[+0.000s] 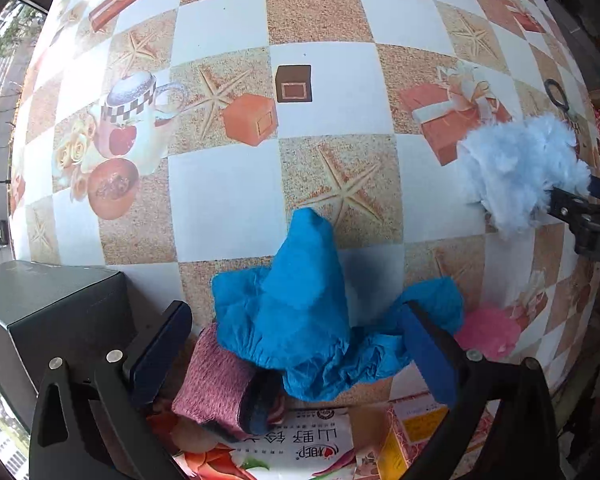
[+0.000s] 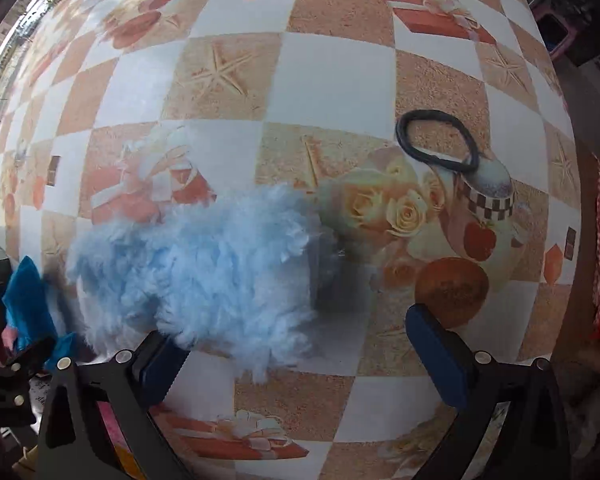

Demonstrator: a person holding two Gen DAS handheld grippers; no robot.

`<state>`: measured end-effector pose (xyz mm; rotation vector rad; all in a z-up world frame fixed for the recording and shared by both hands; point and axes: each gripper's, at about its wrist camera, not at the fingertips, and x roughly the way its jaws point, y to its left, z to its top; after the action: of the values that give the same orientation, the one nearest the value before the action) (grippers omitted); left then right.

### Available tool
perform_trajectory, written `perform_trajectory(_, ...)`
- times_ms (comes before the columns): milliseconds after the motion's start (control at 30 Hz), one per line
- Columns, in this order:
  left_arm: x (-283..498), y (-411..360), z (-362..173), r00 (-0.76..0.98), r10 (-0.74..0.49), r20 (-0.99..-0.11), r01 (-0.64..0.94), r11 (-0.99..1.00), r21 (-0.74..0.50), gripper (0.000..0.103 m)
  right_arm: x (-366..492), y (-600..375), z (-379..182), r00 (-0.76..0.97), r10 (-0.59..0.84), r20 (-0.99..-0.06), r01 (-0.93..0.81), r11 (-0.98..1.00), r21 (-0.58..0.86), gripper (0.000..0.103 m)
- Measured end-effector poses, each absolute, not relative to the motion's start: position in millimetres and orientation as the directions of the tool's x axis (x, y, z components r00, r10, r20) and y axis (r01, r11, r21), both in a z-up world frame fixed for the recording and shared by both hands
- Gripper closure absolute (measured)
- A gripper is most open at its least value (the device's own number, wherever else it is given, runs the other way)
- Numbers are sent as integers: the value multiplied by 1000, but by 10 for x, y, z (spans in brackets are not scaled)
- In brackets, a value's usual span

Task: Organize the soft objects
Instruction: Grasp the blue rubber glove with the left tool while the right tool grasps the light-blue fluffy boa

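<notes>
Both claws are spread wide: the left gripper around a crumpled bright blue cloth low in the frame, the right gripper by a fluffy pale blue feather ball at centre left.

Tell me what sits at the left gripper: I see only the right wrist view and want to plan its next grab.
Observer: The left gripper is open, with one finger on either side of a crumpled bright blue cloth.
Operator: Is anything else soft close by?
Observer: A pink knitted roll lies by the gripper's left finger, against the cloth.
Operator: And on the other side?
Observer: A fluffy pink puff lies on the table just outside the right finger.
</notes>
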<state>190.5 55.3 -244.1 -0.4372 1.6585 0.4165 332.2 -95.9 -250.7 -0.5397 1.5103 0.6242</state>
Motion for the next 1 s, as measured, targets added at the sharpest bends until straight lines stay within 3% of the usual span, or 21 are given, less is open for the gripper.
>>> perform_trajectory(200,1933,558,-2562,-128,-77,-989,-527,850,2,0,3052,-695,-2304,-20,140,-990,-798,594,100,0)
perform_trajectory(533,1851,545,-2723,-152,-87,-985,-529,849,6,0,2797,-391,-2527,55,89,-995,-915,404,-15,0)
perform_trajectory(700,1927,494,-2744,-154,-88,-984,-534,845,8,0,2718,-434,-2499,69,128,-989,-914,405,-12,0)
perform_trajectory(833,1960,526,-2758,-161,-91,-983,-536,844,10,0,2700,-434,-2541,41,49,-998,-908,419,-16,0)
perform_trajectory(900,1946,538,-2763,-155,-88,-984,-548,836,12,1,2656,-423,-2581,35,40,-999,-903,430,-14,5)
perform_trajectory(967,1941,514,-2720,-132,-78,-988,-545,839,7,11,2571,-474,-2520,42,52,-998,-911,411,-17,16)
perform_trajectory(1000,1944,490,-2682,-118,-66,-991,-532,847,7,16,2521,-487,-2474,44,60,-997,-916,401,-17,28)
